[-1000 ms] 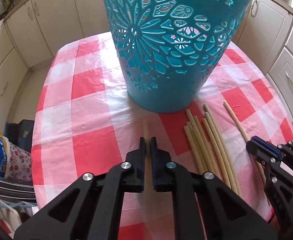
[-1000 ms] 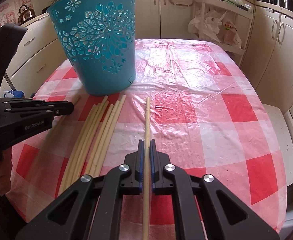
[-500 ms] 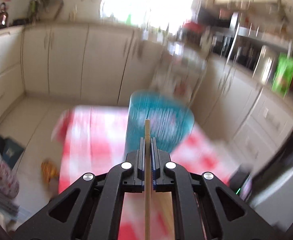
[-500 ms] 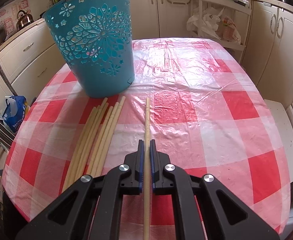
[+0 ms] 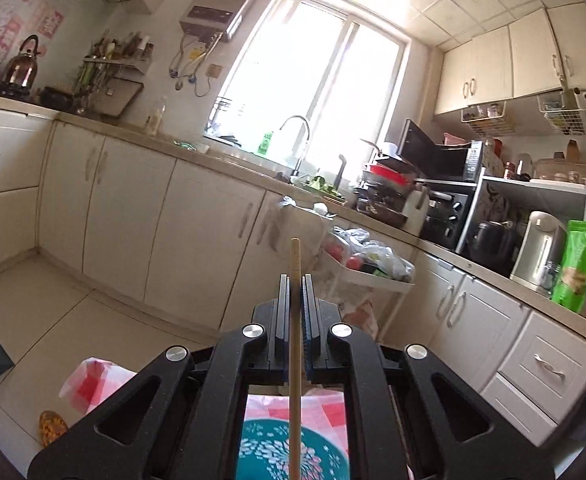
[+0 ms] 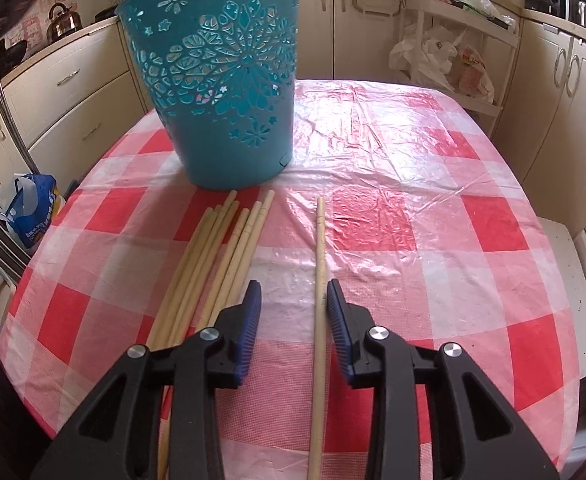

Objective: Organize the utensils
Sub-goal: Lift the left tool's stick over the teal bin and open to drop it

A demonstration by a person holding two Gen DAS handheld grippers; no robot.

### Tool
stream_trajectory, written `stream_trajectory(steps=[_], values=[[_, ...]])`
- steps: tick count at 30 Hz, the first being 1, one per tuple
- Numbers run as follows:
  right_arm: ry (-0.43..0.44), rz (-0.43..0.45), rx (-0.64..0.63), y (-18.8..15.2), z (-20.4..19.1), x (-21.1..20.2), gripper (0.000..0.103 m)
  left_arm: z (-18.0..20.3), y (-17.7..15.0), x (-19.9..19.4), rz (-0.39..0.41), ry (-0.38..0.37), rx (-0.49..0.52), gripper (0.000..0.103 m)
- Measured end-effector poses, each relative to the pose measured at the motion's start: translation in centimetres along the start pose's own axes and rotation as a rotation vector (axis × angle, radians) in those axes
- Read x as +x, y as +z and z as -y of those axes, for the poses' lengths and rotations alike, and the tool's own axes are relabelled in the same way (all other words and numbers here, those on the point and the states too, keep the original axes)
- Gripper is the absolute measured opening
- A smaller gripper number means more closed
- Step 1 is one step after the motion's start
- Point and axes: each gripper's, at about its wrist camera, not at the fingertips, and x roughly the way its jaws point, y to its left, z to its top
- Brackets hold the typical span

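Wooden chopstick (image 5: 295,320) stays clenched in the left tongs (image 5: 295,308), raised over the basket (image 5: 289,456) at 6 o'clock. Right tongs (image 6: 291,312) are opening around another stick (image 6: 319,280) lying on the tabletop (image 6: 433,220). Releasing off-centre could miss the rim.

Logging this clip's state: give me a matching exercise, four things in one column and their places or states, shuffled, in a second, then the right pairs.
Things:
1. left gripper
2. right gripper
3. bucket
4. chopstick bundle

States:
A. lies loose on the tablecloth, in front of the bucket
B. stands upright on the table
C. shut on one chopstick, held above the bucket
D. jaws opening, a single chopstick on the cloth between them, close to the right pad, contact unclear

Pairs: 1-C, 2-D, 3-B, 4-A
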Motion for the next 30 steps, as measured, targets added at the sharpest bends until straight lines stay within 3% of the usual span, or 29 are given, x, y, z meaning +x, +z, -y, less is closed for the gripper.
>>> stream_trajectory(steps=[8,16,23,25,26,28,30], values=[[0.037,-0.004,0.035,0.1,0.6,-0.1,0.034,-1.1,-3.5,3.1,-0.037,0.056,0.012,0.005],[0.042,-0.008,0.051,0.4,1.1,0.0,0.034,-2.5,-6.9,2.6,-0.103,0.094,0.067,0.005],[0.026,-0.006,0.079,0.7,2.0,0.1,0.033,-3.1,-7.9,1.9,-0.178,0.091,0.118,0.006],[0.022,-0.005,0.085,0.8,2.3,-0.1,0.033,-3.2,-7.8,0.8,-0.191,0.085,0.129,0.01],[0.02,-0.003,0.086,0.9,2.5,-0.2,0.032,-3.3,-7.8,0.3,-0.192,0.085,0.131,0.018],[0.016,-0.003,0.082,1.2,2.7,-0.2,0.031,-3.8,-7.7,-1.6,-0.197,0.1,0.13,0.045],[0.009,-0.009,0.069,1.7,2.6,-0.1,0.03,-4.5,-7.8,-3.5,-0.193,0.105,0.122,0.05]])
